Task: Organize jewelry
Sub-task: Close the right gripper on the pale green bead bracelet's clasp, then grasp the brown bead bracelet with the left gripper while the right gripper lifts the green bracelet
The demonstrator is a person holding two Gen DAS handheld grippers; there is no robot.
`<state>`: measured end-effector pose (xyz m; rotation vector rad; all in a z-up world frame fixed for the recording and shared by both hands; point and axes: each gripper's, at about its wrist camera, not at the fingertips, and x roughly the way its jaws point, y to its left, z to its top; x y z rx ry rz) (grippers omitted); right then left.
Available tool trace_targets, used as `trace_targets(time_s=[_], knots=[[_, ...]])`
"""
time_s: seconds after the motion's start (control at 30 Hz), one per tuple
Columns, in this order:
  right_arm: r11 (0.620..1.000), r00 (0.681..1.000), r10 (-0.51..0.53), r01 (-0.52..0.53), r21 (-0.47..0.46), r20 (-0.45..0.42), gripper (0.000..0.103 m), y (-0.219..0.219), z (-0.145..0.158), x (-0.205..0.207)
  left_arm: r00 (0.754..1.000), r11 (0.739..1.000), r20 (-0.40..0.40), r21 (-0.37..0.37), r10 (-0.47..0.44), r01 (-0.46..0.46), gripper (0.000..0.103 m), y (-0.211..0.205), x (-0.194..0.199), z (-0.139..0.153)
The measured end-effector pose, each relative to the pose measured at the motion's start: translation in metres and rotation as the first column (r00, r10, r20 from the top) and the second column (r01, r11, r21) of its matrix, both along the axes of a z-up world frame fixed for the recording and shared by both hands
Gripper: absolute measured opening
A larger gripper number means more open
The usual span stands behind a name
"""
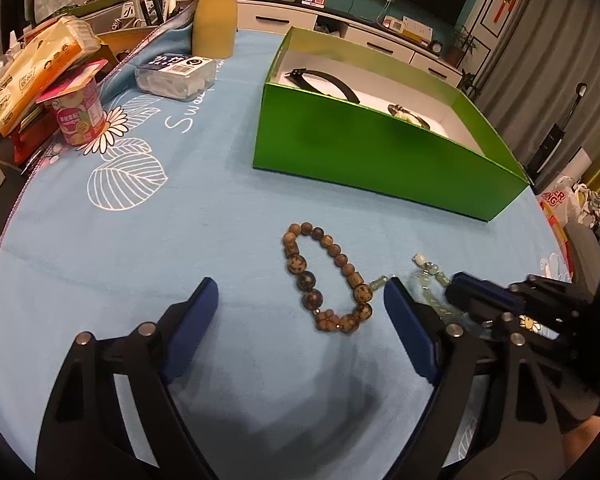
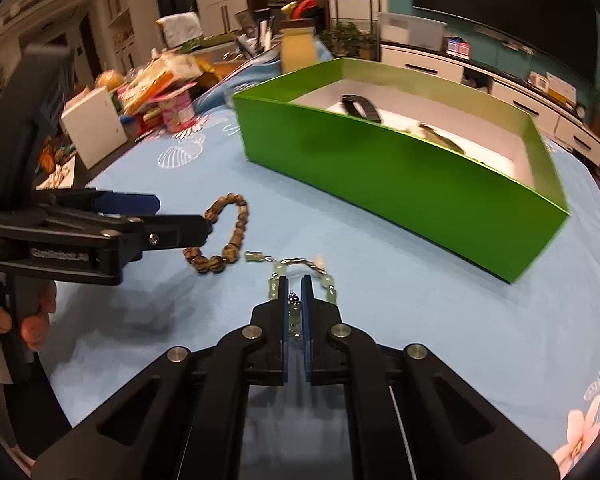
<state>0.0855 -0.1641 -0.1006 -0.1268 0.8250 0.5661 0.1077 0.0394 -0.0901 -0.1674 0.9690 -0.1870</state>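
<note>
Right gripper (image 2: 295, 292) fingers clamp the chain bracelet (image 2: 296, 261); left gripper (image 1: 300, 296) fingers spread around the bead bracelet (image 1: 326, 278).

Pink yogurt cup (image 1: 81, 114), yellow jar (image 1: 214, 20)

1. The left wrist view looks low and forward between wide-set left tongs (image 1: 300, 300) across the table (image 1: 180, 240).
2. The right wrist view, close to the cloth, faces the same way from farther right.
3. Both share the bead bracelet (image 1: 326, 276) (image 2: 220, 236) and green box (image 1: 380, 152) (image 2: 400, 184).
</note>
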Motion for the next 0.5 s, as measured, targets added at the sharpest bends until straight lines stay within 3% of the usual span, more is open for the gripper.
trace_targets(time_s=[0.13, 0.37, 0.5], knots=[[0.998, 0.999, -0.041, 0.041, 0.036, -0.004, 0.005, -0.014, 0.004, -0.001, 1.000, 1.000, -0.015, 0.015, 0.017, -0.017, 0.071, -0.003, 0.004, -0.005], [0.994, 0.997, -0.078, 0.078, 0.082, 0.002, 0.005, -0.030, 0.012, -0.003, 0.999, 0.998, -0.009, 0.062, 0.031, -0.031, 0.042, -0.005, 0.007, -0.008], [0.991, 0.996, -0.088, 0.086, 0.099, 0.010, 0.005, -0.033, 0.015, -0.004, 1.000, 0.992, 0.015, 0.127, 0.000, -0.002, 0.024, -0.012, 0.008, -0.009]])
